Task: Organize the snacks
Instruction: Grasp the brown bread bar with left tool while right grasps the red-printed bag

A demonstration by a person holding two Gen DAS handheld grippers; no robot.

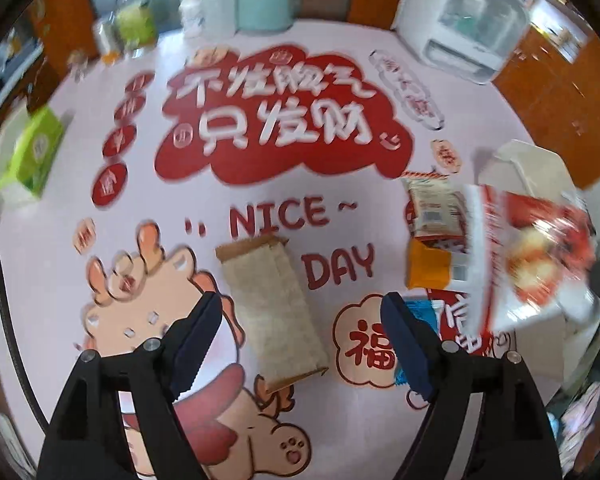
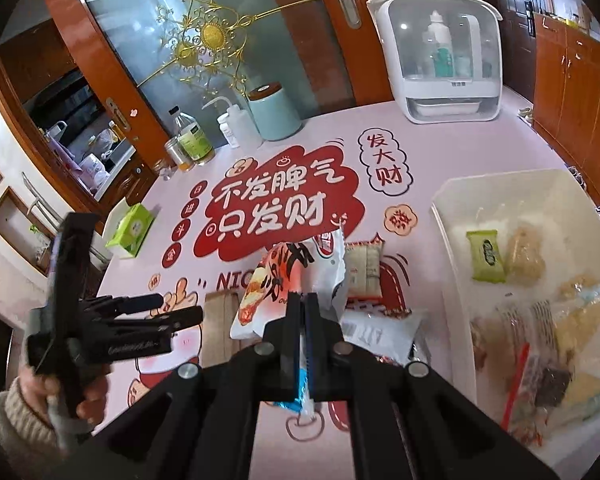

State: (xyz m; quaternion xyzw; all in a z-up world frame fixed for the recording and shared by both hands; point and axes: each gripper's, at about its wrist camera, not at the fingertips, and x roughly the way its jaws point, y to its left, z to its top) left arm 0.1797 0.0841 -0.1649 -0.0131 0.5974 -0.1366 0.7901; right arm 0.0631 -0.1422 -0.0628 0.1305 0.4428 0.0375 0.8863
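My right gripper point(image 2: 304, 300) is shut on a red-and-white snack bag point(image 2: 284, 276) and holds it above the pink printed table mat point(image 2: 440, 148). In the left wrist view that bag point(image 1: 532, 256) is a blur at the right. My left gripper point(image 1: 304, 340) is open over a beige packet with brown ends point(image 1: 272, 308), which lies flat on the mat; the pads do not touch it. From the right wrist the left gripper point(image 2: 180, 308) shows side-on in a person's hand. A small pale packet point(image 2: 364, 272) and other wrappers lie under the lifted bag.
A white bin point(image 2: 452, 200) at the right holds several snacks, among them a green packet point(image 2: 486, 256). At the table's far edge stand a white cabinet appliance point(image 2: 440, 60), a teal canister point(image 2: 274, 112) and bottles point(image 2: 192, 136). A green tissue box point(image 2: 134, 228) sits left.
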